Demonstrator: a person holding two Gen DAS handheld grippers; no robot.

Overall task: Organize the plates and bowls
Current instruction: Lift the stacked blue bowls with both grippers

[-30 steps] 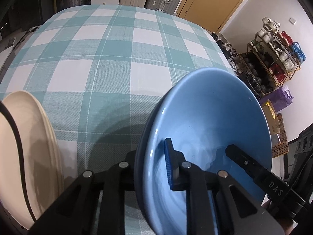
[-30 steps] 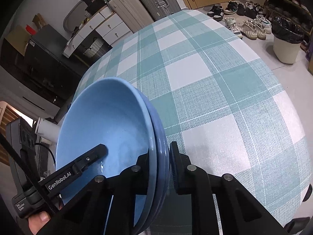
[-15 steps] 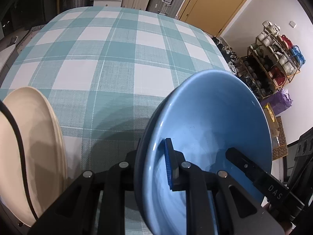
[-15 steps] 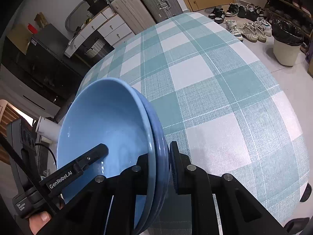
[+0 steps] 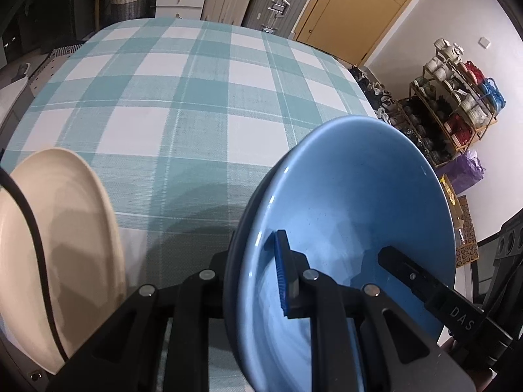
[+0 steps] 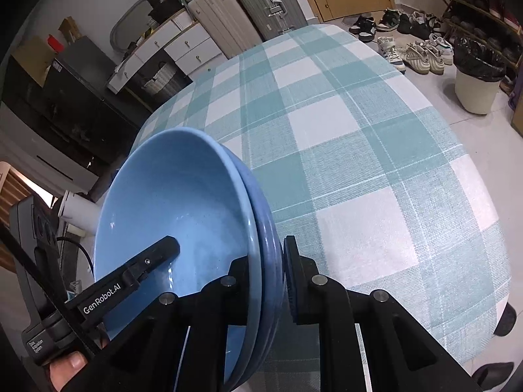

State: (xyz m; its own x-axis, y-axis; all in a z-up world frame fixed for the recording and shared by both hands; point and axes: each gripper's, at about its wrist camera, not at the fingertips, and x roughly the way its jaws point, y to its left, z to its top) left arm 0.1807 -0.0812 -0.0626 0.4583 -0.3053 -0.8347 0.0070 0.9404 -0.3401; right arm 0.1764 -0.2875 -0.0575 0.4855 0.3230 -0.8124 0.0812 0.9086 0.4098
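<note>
Blue bowls (image 5: 353, 202), two nested and tilted on edge above the checked table (image 5: 196, 104), are sitting clamped by the rim in both our left gripper (image 5: 253, 281) and right gripper (image 6: 266, 271), beside cream plates (image 5: 62, 238)

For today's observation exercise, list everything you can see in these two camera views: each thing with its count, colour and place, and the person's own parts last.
Blue bowls: two, nested, held on edge above the table by both grippers.
Cream plates: stacked, count unclear, at the left edge.
Tablecloth: one, teal and white check, covering the table.
Suitcases: two, beige and grey, beyond the table.
Waste bin: one, cream with black liner, on the floor.
Shoe rack: one, by the wall.
Left gripper: black, jaws clamping the bowls' rim.
Right gripper: black, clamping the opposite rim.
</note>
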